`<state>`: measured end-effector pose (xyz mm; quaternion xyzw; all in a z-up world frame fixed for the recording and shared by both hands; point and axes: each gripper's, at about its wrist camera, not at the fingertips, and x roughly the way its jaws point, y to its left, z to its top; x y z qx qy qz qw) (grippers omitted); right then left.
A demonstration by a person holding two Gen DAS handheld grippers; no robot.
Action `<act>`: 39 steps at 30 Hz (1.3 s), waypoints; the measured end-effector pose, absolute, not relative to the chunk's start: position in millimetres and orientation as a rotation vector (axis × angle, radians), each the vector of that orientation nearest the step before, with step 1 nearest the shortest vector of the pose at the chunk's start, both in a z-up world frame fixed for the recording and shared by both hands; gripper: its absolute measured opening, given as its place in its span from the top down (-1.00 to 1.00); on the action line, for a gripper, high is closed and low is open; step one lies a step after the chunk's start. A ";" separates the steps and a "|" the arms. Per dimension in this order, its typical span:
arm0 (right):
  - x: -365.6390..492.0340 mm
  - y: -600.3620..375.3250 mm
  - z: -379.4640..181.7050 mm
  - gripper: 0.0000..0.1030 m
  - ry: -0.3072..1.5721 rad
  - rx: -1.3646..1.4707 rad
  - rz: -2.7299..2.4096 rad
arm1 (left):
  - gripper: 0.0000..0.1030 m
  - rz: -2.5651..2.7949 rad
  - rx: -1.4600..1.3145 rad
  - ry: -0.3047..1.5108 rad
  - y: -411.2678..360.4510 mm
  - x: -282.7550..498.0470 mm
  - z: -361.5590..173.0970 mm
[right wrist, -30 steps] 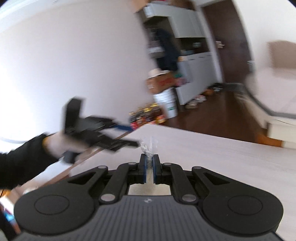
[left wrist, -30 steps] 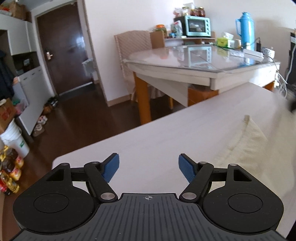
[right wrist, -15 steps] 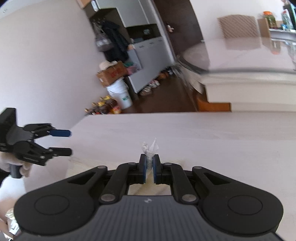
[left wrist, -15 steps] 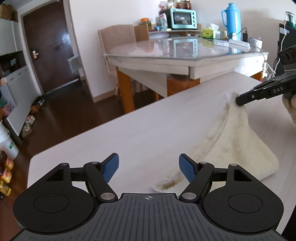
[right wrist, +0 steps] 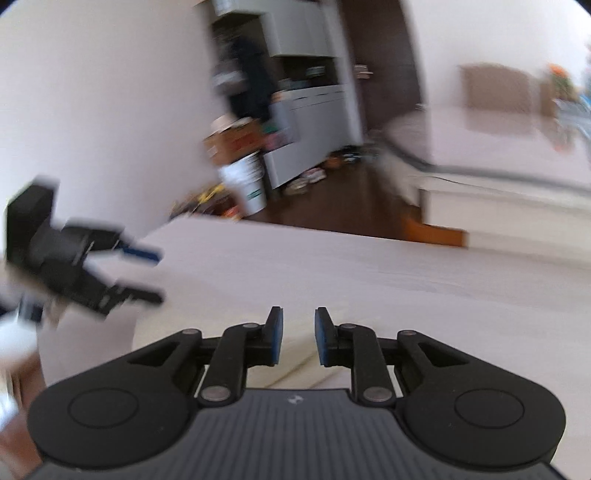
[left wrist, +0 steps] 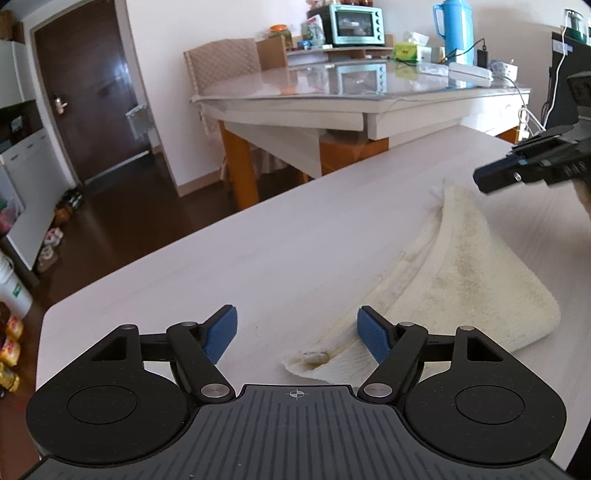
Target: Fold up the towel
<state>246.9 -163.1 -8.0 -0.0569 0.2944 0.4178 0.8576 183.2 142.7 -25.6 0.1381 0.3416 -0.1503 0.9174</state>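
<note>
Blurring smears right wrist view; right gripper [right wrist: 297, 332] jaws slightly parted, gripping nothing. Left gripper [left wrist: 297, 334] spread wide over folded cream terry towel [left wrist: 461, 273] lying on pale wooden table [left wrist: 258, 251], its near corner partly hidden.

Rough terry-cloth towel [left wrist: 461, 273], matt pale wood-grain table [left wrist: 258, 251]

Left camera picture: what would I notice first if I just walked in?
Probably the cream terry towel, lying folded over on the pale wooden table right of centre. Beyond it, the bright blue thermos jug and mint-green toaster oven stand at the back of the glass-topped dining table.
</note>
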 end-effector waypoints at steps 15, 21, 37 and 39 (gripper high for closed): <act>225.2 -143.4 -14.3 0.63 0.653 -0.389 0.751 | -0.55 -0.301 0.295 0.667 141.1 191.0 -28.2; 220.9 -150.6 -12.0 0.62 0.661 -0.353 0.741 | -0.55 -0.307 0.280 0.656 145.6 188.3 -20.8; 223.5 -134.9 -16.2 0.62 0.630 -0.452 0.781 | -0.60 -0.304 0.311 0.690 134.2 196.6 -35.2; 220.3 -140.0 -17.2 0.62 0.635 -0.443 0.758 | -0.61 -0.299 0.306 0.693 131.9 202.9 -35.7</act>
